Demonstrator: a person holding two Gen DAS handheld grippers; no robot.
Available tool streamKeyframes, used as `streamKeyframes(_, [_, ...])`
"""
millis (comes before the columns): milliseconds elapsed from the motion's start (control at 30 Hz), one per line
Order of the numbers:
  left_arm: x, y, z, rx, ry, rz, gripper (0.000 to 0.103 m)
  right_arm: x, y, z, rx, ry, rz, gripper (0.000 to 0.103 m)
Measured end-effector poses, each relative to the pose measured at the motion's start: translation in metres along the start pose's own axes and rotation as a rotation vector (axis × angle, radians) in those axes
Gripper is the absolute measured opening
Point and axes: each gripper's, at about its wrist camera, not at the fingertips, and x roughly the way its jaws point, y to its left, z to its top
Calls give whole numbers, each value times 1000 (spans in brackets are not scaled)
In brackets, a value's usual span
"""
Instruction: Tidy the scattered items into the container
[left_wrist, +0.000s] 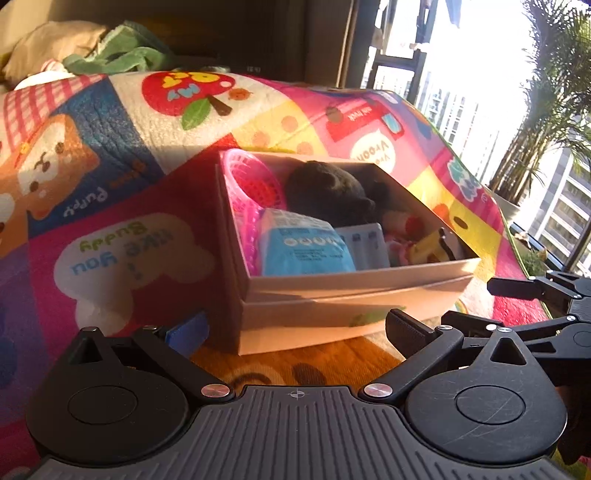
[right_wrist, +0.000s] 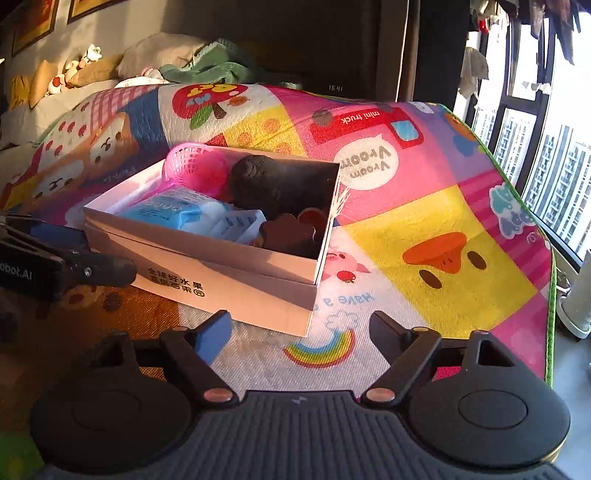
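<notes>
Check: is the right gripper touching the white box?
Apart. The right wrist view shows the open right gripper short of the white box, with bare play mat visible between them.

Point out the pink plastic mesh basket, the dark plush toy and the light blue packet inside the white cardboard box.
pink plastic mesh basket (right_wrist: 192, 168): right wrist view, on its meshed inside.
dark plush toy (left_wrist: 325, 192): left wrist view, on its rounded body.
light blue packet (left_wrist: 303, 247): left wrist view, on its printed front face.

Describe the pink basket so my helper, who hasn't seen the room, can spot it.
On the colourful play mat sits a white cardboard box. The pink basket stands tilted in its far corner, beside a dark plush toy; only it has a lattice of holes.
</notes>
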Motion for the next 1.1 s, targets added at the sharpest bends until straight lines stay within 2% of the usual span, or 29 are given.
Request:
streamKeyframes(267, [7,10,6,-33,9,72,103,8,-13,9,139,-15,25,79])
streamKeyframes(333, [6,9,4,-30,19,87,103,6,-10,5,154,-24,5,87])
streamKeyframes(400, [4,6,0,-8,29,99,103,2,-7,1,170,-22,11,99])
streamKeyframes(467, [2,2,-7,5,36,100,103,-3,-3,-6,180,-17,27,103])
streamKeyframes(567, [-1,-4,-20,22,44,109,103,-7,7,-18,173,18,36,103])
streamKeyframes(700, [-5,-14,-36,52,45,177,103,-15,11,-26,166,39,23,103])
streamKeyframes(833, [-15,-23,-47,60,40,187,103,-7,11,-31,163,128,22,103])
streamKeyframes(933, [-16,-28,-50,65,48,238,103,-8,17,-33,147,131,-9,103])
streamKeyframes(1100, [-14,-28,-49,58,53,245,103,-4,14,-33,146,108,-9,103])
